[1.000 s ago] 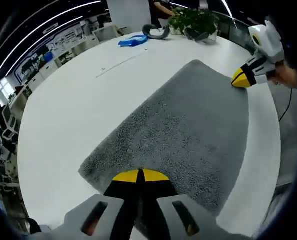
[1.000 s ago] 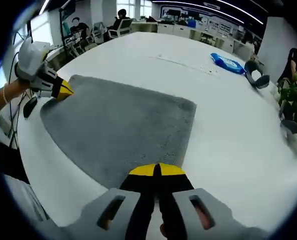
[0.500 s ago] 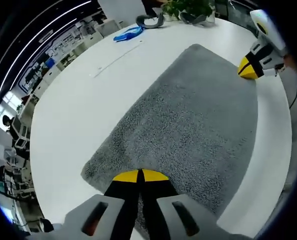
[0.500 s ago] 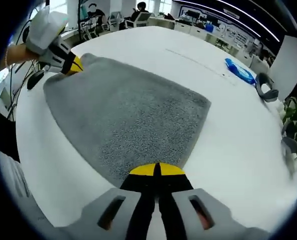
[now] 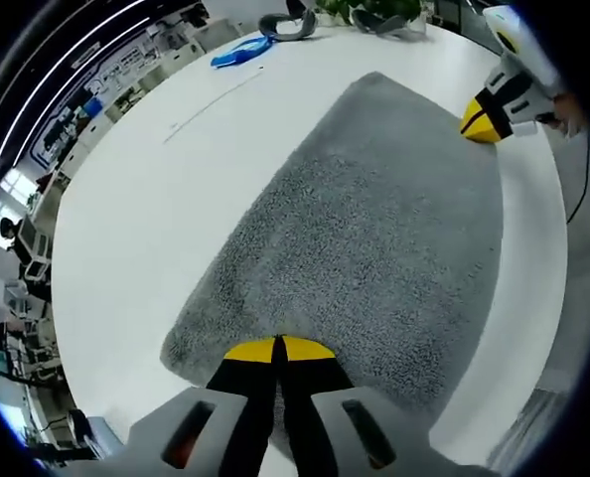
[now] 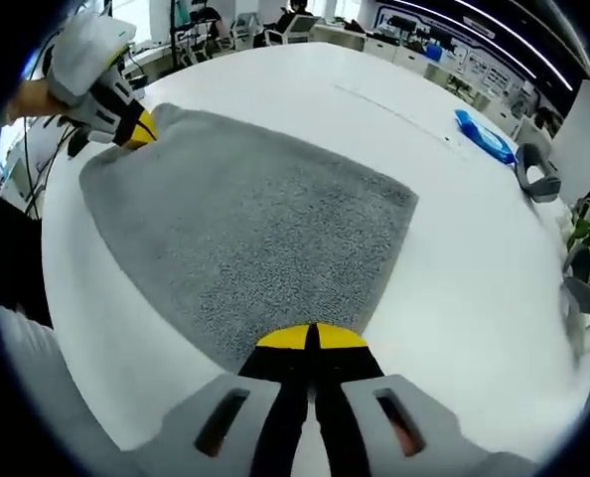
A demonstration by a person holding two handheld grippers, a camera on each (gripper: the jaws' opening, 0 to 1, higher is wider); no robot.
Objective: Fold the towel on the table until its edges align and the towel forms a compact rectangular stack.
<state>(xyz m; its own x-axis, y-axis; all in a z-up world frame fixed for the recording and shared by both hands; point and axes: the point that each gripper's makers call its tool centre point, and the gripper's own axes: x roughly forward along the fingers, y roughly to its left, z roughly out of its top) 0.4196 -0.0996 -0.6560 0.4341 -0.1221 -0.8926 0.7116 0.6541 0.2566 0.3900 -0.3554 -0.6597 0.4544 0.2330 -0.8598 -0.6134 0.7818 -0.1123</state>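
Observation:
A grey shaggy towel lies spread on the white table; the same towel shows in the right gripper view. My left gripper is shut on the towel's near corner, yellow tips pressed together. My right gripper is shut on another corner of the towel. In the left gripper view the right gripper holds the towel's far right corner. In the right gripper view the left gripper holds the far left corner. Both held corners look slightly raised off the table.
A blue packet and a grey curved object lie at the table's far side, beside potted plants. The blue packet and the grey object show at right. Office desks and chairs stand beyond the table. The table edge runs close behind the grippers.
Both cameras rose and tilted a little, so the towel appears larger and more from above. Both grippers stay shut on their corners, and the towel looks stretched flatter.

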